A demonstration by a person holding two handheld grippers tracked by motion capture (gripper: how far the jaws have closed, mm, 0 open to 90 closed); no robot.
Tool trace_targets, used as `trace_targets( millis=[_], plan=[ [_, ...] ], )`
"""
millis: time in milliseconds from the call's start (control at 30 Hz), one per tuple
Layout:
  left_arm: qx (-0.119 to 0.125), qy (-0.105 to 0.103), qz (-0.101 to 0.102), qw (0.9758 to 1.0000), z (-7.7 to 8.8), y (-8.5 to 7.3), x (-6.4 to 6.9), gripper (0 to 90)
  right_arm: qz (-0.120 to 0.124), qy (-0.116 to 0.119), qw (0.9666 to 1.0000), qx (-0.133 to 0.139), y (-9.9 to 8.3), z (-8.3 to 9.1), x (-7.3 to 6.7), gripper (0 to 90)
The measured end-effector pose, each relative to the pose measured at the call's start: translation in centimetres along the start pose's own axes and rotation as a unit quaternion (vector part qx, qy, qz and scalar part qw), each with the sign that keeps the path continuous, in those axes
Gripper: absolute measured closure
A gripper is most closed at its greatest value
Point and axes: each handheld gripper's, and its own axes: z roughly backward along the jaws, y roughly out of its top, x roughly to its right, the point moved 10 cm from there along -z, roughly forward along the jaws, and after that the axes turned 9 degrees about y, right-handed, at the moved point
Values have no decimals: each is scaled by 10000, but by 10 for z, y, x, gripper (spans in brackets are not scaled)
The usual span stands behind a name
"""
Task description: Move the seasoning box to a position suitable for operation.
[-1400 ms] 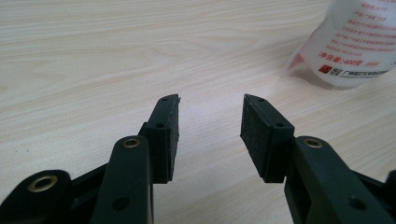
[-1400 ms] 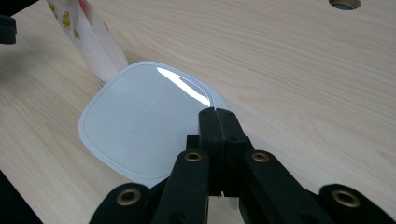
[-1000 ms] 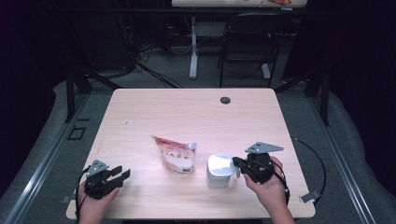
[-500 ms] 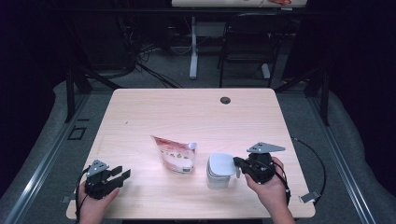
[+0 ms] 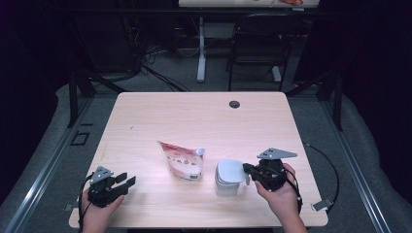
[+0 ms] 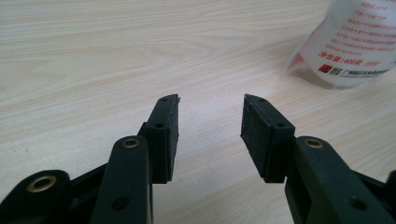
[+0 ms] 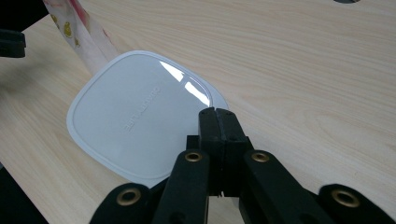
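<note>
A white square tub (image 5: 226, 183) with a white lid (image 7: 135, 116) stands on the wooden table (image 5: 194, 116), near the front right. My right gripper (image 5: 247, 169) is level with the tub's top, its jaws shut together at the lid's near edge (image 7: 217, 112); I cannot tell whether they pinch the rim. To the tub's left lies a red and white pouch (image 5: 182, 162) with a spout. My left gripper (image 5: 127, 180) rests at the front left, open over bare wood (image 6: 211, 105). The pouch (image 6: 355, 42) lies ahead of it to the right.
A round dark grommet hole (image 5: 234, 104) sits near the table's far edge. A chair (image 5: 257, 43) and desk legs stand on the floor beyond. Bare wood stretches across the table's far half and between my left gripper and the pouch.
</note>
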Motion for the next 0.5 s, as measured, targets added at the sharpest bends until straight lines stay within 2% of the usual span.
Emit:
trace_targets(
  millis=[500],
  plan=[
    [0, -5, -1, 10000, 0, 0, 0, 567, -56, 3, 10000, 17, -1, 0, 2, 900]
  ],
)
